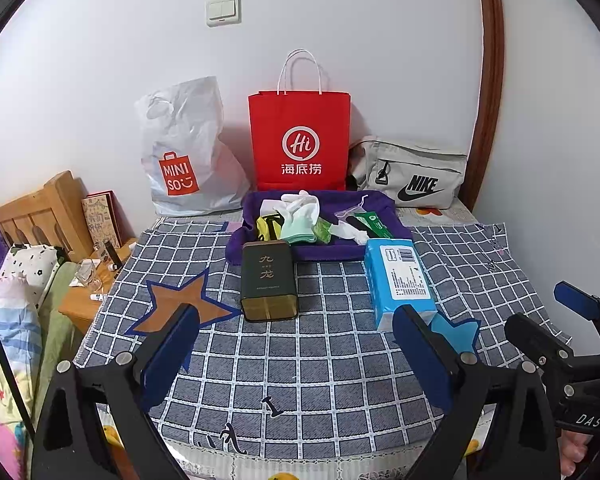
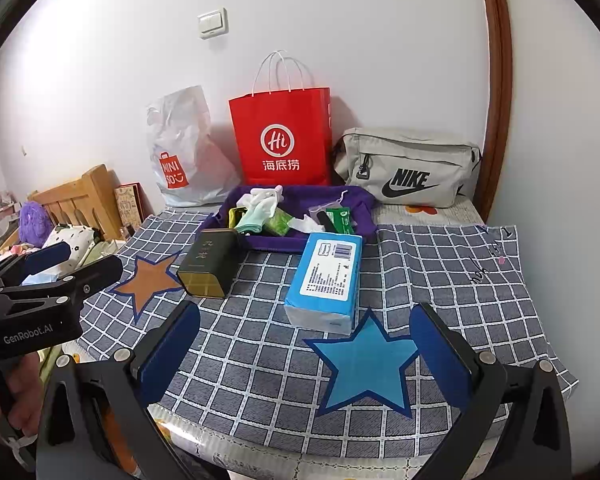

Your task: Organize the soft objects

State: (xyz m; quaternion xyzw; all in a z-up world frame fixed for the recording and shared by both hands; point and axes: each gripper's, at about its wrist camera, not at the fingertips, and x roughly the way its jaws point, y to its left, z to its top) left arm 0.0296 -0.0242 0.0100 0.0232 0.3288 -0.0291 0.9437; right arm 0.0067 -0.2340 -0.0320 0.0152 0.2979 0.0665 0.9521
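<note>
A purple cloth tray (image 1: 396, 216) (image 2: 364, 204) at the back of the checked cloth holds white gloves (image 1: 302, 202) (image 2: 260, 196), a mint sock (image 1: 298, 228) (image 2: 252, 220), green packets and other small items. A blue tissue pack (image 1: 400, 280) (image 2: 324, 280) and a dark tea tin (image 1: 268, 280) (image 2: 212, 264) lie in front of it. My left gripper (image 1: 296, 320) is open and empty above the cloth, short of the tin. My right gripper (image 2: 304, 320) is open and empty over the blue star (image 2: 364, 364).
A red paper bag (image 1: 300, 140), a white Miniso bag (image 1: 180, 152) and a grey Nike pouch (image 1: 412, 172) stand against the wall. An orange star (image 1: 176, 300) marks the cloth's left. A wooden headboard, nightstand and bedding lie to the left.
</note>
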